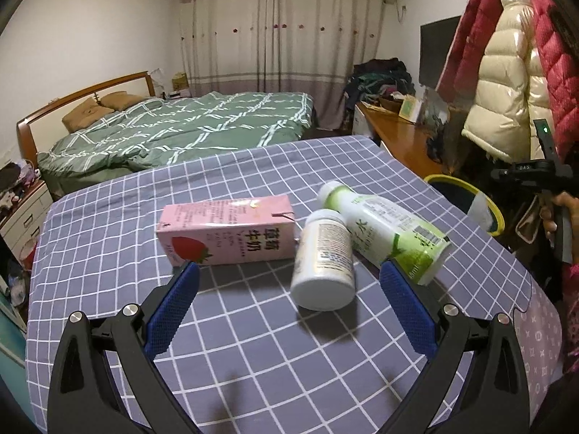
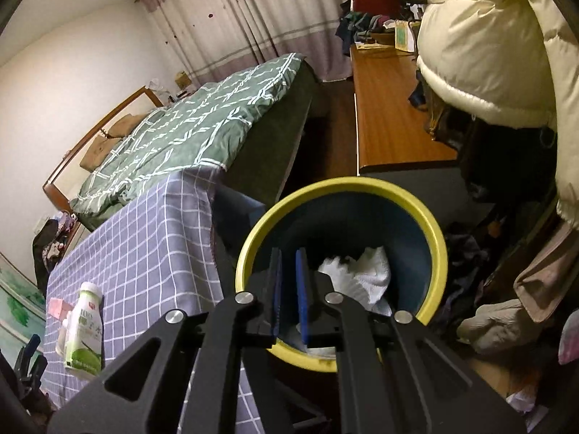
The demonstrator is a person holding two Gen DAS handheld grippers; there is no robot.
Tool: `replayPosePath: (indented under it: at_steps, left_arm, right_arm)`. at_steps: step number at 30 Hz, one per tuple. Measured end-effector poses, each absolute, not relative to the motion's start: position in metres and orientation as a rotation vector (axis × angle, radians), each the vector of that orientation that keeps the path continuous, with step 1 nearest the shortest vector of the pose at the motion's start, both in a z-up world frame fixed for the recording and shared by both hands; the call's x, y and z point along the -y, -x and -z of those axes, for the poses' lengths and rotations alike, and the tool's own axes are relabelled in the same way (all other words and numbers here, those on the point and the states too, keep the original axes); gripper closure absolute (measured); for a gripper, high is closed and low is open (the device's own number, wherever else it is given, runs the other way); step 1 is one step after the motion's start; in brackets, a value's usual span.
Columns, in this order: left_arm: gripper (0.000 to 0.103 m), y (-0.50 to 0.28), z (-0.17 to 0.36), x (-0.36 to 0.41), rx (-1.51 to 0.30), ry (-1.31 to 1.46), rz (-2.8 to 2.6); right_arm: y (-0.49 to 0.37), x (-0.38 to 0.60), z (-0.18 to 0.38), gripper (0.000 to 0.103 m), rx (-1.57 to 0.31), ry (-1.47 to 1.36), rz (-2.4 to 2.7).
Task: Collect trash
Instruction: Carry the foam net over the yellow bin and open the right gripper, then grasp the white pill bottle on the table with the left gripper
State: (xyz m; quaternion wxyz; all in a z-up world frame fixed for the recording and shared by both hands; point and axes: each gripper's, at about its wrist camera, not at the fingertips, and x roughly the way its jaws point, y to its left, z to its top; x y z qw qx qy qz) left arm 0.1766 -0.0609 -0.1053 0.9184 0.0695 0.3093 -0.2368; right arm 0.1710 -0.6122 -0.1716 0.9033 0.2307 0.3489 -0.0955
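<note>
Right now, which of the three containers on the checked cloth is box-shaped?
The pink strawberry milk carton: it is rectangular, whereas the white jar and green-labelled bottle are round.

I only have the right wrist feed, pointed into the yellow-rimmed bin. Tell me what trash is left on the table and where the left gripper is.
Observer: Three items lie on the checked tablecloth: a pink strawberry milk carton, a small white pill bottle and a green-and-white drink bottle.
Operator: Report how they lie.
Observer: All are on their sides; the pill bottle rests against the drink bottle, just right of the carton.
Operator: Give me the left gripper.
Observer: The left gripper is open and empty, hovering in front of the carton and pill bottle.
Operator: Confirm my right gripper.
Observer: The right gripper is nearly closed and empty over the bin, which holds crumpled white paper.
</note>
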Motion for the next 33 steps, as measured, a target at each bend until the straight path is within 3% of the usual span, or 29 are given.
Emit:
replayPosePath:
  at_steps: [16,22,30,33]
  left_arm:
    - [0.006,-0.207,0.131,0.109,-0.788,-0.241,0.501]
    - [0.020,-0.226,0.138,0.107,-0.839,-0.207,0.506]
    - [0.027,-0.234,0.140,0.114,-0.844,-0.231,0.538]
    - [0.037,-0.236,0.145,0.120,-0.865,-0.256,0.547]
  right_arm:
    - [-0.156,0.602,0.175,0.095,-0.724,-0.479,0.139]
    - [-0.148,0.608,0.175,0.094,-0.716,-0.494,0.132]
    - [-0.145,0.609,0.175,0.094,-0.716,-0.503,0.116]
    - [-0.144,0.607,0.175,0.094,-0.716,-0.503,0.111]
